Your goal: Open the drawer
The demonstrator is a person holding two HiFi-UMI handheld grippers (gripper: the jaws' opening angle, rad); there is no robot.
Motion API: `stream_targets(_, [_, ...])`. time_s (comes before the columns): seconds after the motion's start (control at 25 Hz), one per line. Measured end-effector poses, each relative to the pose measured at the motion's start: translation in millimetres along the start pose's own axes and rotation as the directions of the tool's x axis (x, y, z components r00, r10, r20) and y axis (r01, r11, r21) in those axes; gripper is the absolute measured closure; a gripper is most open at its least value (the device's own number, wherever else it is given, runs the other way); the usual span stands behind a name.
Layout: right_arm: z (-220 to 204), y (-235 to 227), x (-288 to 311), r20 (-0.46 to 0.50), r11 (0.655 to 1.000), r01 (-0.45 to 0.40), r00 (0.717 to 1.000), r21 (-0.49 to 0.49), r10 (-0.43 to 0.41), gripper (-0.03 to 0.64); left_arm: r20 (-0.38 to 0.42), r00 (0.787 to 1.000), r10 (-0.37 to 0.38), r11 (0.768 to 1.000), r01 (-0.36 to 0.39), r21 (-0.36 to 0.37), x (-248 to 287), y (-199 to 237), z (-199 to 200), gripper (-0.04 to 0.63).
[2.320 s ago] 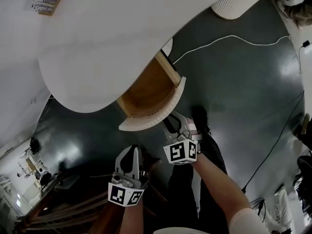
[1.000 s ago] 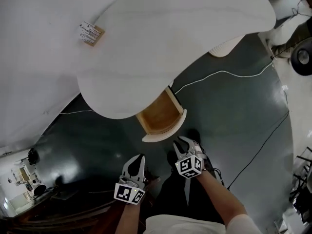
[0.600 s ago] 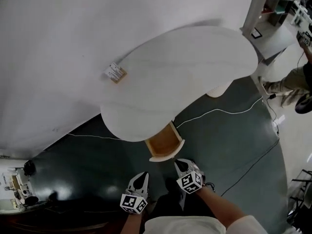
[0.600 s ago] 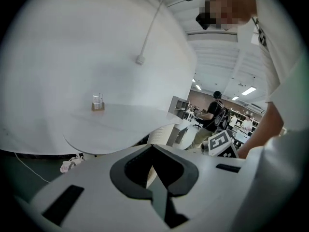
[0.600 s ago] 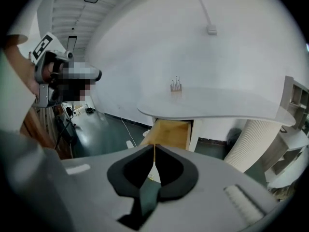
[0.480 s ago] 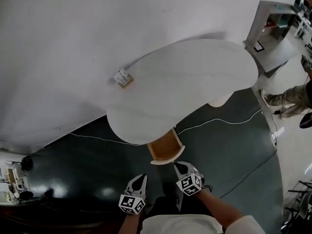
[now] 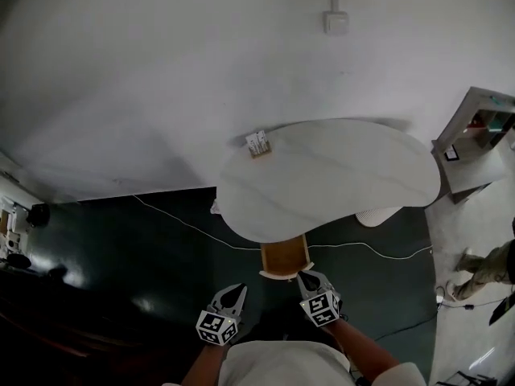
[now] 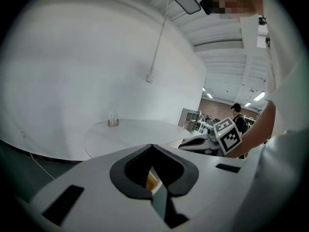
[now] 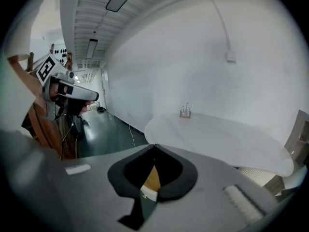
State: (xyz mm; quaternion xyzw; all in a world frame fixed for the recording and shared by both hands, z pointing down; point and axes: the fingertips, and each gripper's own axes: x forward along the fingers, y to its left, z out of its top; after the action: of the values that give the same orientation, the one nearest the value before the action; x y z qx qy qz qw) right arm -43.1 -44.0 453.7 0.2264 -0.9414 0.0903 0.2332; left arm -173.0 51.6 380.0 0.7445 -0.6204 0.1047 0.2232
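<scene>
A wooden drawer [image 7: 285,260] with a white curved front stands pulled out from under the white oval table [image 7: 330,175]. Both grippers hang in the air on the near side of it, touching nothing. The left gripper [image 7: 228,300] is shut and empty, to the drawer's left. The right gripper [image 7: 314,284] sits just in front of the drawer's front; its jaws are closing, tips together, nothing between them. In the left gripper view the gripper [image 8: 152,146] points over the table [image 8: 130,132]. In the right gripper view the gripper [image 9: 154,146] points likewise, the drawer [image 9: 152,178] showing through its hollow.
A small wooden holder [image 7: 258,143] stands at the table's far edge by the white wall. A white cable [image 7: 185,223] trails over the dark floor. A white shelf unit [image 7: 475,135] and a person's legs [image 7: 491,268] are at the right. Dark furniture [image 7: 16,248] lines the left.
Both grippers rose and drew back from the open drawer, which now looks small and far below. The right gripper's jaws closed. The drawer stays pulled out.
</scene>
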Motion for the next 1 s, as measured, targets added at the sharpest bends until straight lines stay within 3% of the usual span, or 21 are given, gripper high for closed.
stream_targets(0.48, [102, 22, -44, 0.087, 0.996, 0.080, 0.993, 0.042, -0.083, 0.606, 0.106, 0.993, -0.059, 0.998, 0.058, 0.008, -57, 2, 55, 0.589])
stream_targets(1.0, [167, 68, -91, 0.205, 0.989, 0.145, 0.968, 0.012, -0.144, 0.606, 0.158, 0.979, -0.129, 0.989, 0.115, 0.095, -107, 13, 88, 0.589])
